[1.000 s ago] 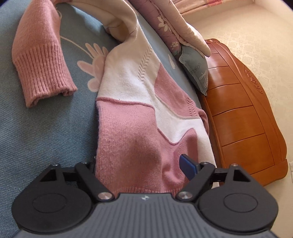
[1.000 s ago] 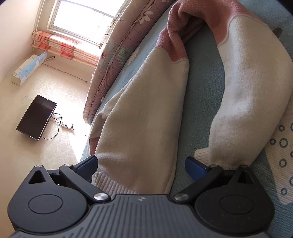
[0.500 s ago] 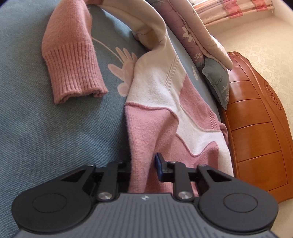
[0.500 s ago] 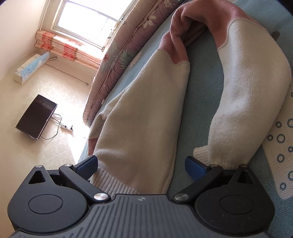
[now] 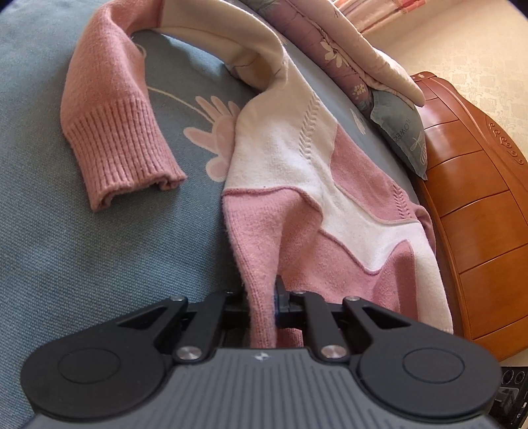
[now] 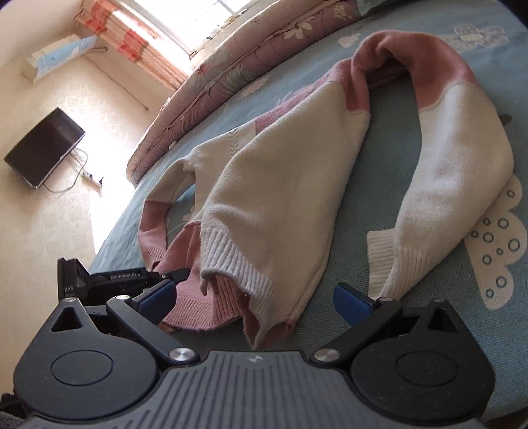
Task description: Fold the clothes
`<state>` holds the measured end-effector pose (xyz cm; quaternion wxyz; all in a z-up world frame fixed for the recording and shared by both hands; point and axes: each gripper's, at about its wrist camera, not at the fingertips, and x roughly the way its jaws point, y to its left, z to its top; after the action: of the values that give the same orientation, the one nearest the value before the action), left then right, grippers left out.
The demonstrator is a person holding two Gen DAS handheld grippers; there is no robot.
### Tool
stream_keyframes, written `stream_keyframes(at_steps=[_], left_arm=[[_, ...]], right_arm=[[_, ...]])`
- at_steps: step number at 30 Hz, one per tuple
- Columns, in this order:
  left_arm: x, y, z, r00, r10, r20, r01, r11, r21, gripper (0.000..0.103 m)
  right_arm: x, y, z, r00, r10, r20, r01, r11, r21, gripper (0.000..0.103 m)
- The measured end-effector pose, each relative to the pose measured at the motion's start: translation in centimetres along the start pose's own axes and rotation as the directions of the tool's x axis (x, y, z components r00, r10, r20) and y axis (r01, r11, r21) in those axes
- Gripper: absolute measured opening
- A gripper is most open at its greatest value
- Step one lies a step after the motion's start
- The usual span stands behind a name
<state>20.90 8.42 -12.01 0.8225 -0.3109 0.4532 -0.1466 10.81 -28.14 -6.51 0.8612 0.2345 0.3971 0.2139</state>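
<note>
A pink and cream knit sweater [image 5: 297, 184] lies spread on the blue-grey bed sheet [image 5: 82, 264]. My left gripper [image 5: 262, 298] is shut on its pink bottom hem, with the fabric pinched between the pads. The pink sleeve [image 5: 118, 142] with its ribbed cuff lies to the left. In the right wrist view my right gripper [image 6: 255, 300] stands open, and the cream ribbed hem corner [image 6: 244, 264] hangs between its blue pads [image 6: 353, 302] without touching them. The cream sleeve [image 6: 455, 171] curves along the right. The left gripper [image 6: 180, 275] shows at the left, holding the pink hem.
A floral quilt [image 5: 330, 43] and a grey pillow [image 5: 402, 132] lie along the bed's far side. The wooden bed end [image 5: 478, 214] rises at the right. A dark screen [image 6: 43, 148] hangs on the wall, with a bright window [image 6: 198, 19] above the quilt.
My left gripper closed from wide open onto the pink hem. My right gripper pulled back, rose and rolled, so the cream hem and the left gripper now show in its view.
</note>
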Motion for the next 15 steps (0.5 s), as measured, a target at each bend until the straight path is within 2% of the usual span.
stream_keyframes(at_steps=[2,6,9,10,13,15], left_arm=[[-0.1,-0.1,0.0,1.000,0.011,-0.003,-0.011,1.000,-0.002,0.011],[-1.1,-0.7,0.3,0.999,0.033,0.003,-0.032,0.999,-0.015,0.007],[-3.3,-1.2,0.8,0.999,0.005,0.048,-0.005,1.000,-0.003,0.006],[-4.1,-1.3,1.1,0.997,0.015,0.070,-0.015,1.000,0.007,0.004],[-5.7,-0.9,2.8,0.987,0.092,0.134,-0.097,0.995,0.028,0.004],[-6.0,-0.3,4.0,0.978,0.138,0.156,-0.144,0.989,0.025,0.004]], right_arm=[[0.8,1.6,-0.3,0.997,-0.073,-0.024,0.070,0.991,-0.114,0.103],[2.7,2.5,-1.1,0.982,-0.182,-0.059,0.168,0.968,-0.187,0.103],[2.7,2.1,-1.3,0.981,-0.182,-0.071,0.167,0.969,-0.180,0.103],[2.5,2.0,-1.3,0.981,-0.179,-0.070,0.165,0.971,-0.174,0.103],[1.7,1.5,-1.3,0.984,-0.164,-0.065,0.153,0.977,-0.150,0.103],[1.1,1.1,-1.2,0.991,-0.121,-0.060,0.114,0.987,-0.109,0.103]])
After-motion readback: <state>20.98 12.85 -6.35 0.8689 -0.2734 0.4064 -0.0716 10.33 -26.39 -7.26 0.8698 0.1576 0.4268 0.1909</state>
